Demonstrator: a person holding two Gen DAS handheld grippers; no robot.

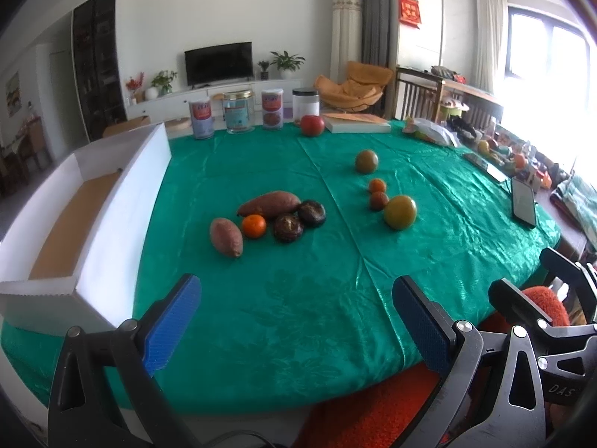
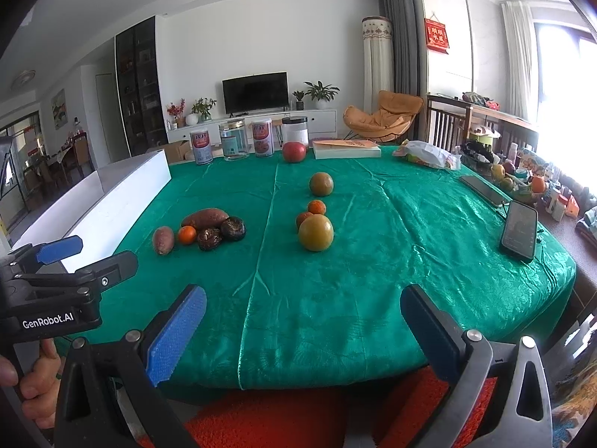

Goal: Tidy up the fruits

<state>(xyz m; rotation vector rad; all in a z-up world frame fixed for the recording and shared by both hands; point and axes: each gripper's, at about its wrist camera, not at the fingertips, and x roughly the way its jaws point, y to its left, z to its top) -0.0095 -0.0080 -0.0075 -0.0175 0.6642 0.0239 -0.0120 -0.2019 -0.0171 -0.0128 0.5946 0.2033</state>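
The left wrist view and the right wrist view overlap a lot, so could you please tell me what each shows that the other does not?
Only the left wrist view shows the brown floor inside the white box and the right tongs from the side. Only the right wrist view shows the left tongs and the hand gripping their handle. Both show the green tablecloth, two sweet potatoes, dark mushrooms, tangerines, greenish tomatoes, a red tomato and a propped phone.

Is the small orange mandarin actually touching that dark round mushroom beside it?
Apart. The left wrist view shows a sliver of green tablecloth between the small orange mandarin and the dark round mushroom.
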